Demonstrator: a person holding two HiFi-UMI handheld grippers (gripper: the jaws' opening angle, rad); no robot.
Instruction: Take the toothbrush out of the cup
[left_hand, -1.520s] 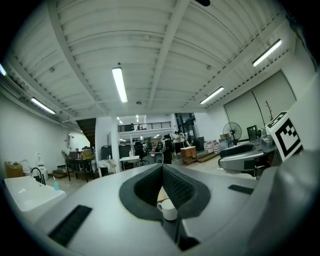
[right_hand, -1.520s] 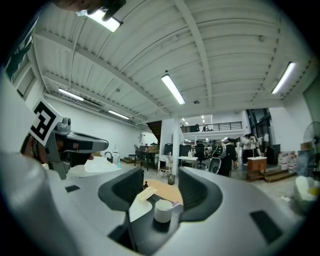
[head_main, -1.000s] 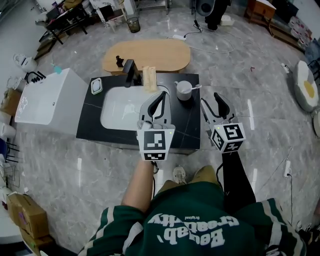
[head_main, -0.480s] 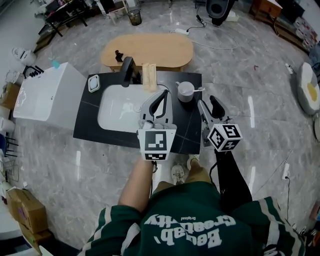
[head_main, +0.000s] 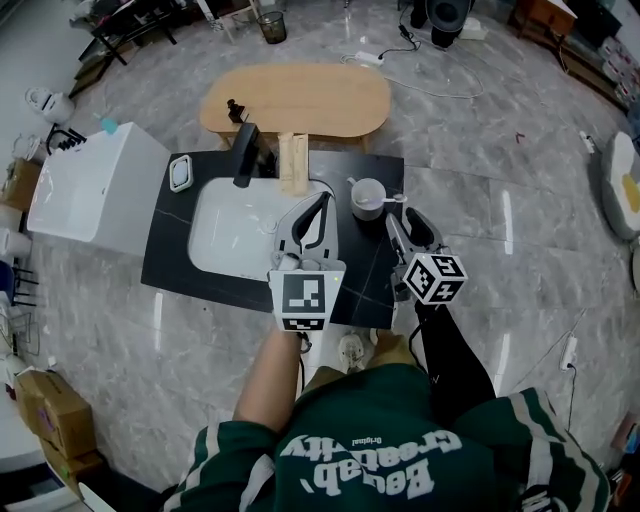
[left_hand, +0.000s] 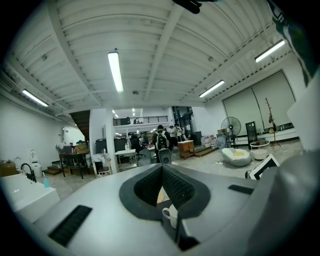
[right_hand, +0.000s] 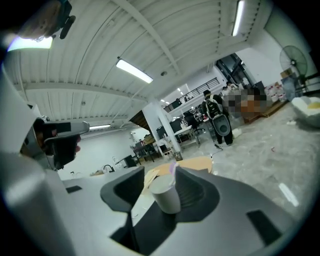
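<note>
White lettering runs across the green shirt (head_main: 370, 455), lower centre of the head view, upside down in frame. The large script words are too stylised to read for sure. The small word by them looks like "Original". No readable print in either gripper view.

a black faucet (head_main: 245, 155) stands behind the white sink (head_main: 215, 228), wooden table (head_main: 300, 100) beyond.
</note>
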